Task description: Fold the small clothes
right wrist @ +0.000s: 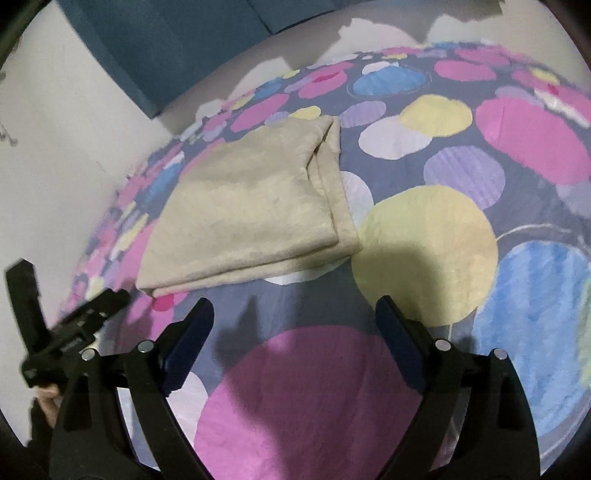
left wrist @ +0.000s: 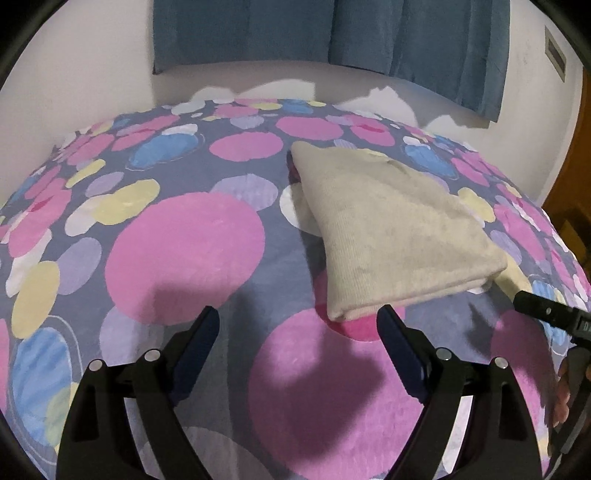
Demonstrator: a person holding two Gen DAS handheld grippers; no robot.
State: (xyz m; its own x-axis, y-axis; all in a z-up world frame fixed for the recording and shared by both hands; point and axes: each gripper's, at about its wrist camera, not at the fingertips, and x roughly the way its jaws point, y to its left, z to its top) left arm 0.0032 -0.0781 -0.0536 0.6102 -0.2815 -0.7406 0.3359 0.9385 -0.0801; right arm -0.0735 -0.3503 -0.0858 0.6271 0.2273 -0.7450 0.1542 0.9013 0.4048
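Both grippers, left gripper (left wrist: 298,325) and right gripper (right wrist: 294,315), are hanging wide open and empty; the folded beige knit garment (left wrist: 391,225) is risking unfolding if a finger snags its loose layered edge.

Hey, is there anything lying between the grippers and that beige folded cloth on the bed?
Nothing visible. The beige folded cloth lies alone on the spotted bedspread, with only bare bedspread between it and the open left gripper and open right gripper.

curtain (left wrist: 332,33) cut off above, blurred left tool (right wrist: 74,325)
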